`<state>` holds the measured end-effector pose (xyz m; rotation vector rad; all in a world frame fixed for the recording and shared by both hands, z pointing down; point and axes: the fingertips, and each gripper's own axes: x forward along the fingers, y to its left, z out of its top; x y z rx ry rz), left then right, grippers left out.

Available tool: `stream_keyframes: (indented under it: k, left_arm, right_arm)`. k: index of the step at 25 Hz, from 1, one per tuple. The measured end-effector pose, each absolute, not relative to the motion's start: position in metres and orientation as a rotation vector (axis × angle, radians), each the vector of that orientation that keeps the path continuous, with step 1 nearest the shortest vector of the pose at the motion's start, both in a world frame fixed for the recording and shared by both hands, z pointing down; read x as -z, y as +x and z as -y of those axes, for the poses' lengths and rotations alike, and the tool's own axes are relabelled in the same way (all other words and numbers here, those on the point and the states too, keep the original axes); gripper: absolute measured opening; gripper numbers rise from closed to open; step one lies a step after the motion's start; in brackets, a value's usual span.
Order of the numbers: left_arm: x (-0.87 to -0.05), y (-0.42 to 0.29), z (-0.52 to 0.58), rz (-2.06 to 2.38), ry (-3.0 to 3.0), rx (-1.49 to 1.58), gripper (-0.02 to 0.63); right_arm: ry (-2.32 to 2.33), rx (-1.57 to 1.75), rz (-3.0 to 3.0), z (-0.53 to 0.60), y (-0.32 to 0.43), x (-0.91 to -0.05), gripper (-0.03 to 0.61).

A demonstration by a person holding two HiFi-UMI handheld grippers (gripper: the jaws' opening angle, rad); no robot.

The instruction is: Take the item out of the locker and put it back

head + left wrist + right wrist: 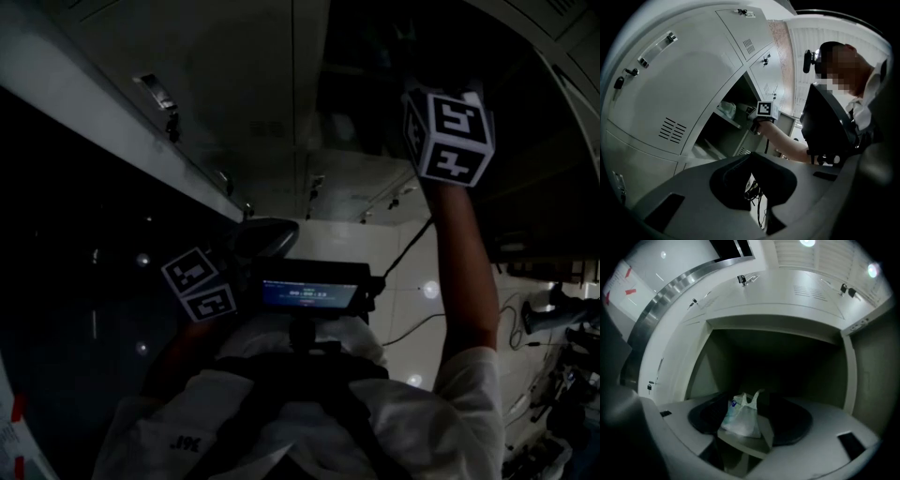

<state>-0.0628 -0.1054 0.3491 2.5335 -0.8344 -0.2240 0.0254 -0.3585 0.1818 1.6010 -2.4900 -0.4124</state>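
Note:
A white plastic bag with knotted handles sits upright on the shelf inside the open locker compartment. In the left gripper view the bag rests at the shelf's front edge. My right gripper is raised level in front of the opening, open, its dark pads standing wide on either side of the bag without touching it. Its marker cube is high at the right of the head view. My left gripper hangs low and away from the locker, tips together, nothing in it.
The open locker door swings out to the left, with vent slots and a handle. Closed locker doors with keys sit above the opening. A person's chest rig with a small lit screen is below. Cables lie on the floor.

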Motion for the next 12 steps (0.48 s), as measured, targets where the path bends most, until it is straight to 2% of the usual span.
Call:
stream_keyframes:
  k: [12]
  left_arm:
    - [-0.36, -0.035, 0.121, 0.854, 2.491, 0.2, -0.007]
  right_arm:
    - [1.467, 0.103, 2.624, 0.288, 0.057, -0.261, 0.255]
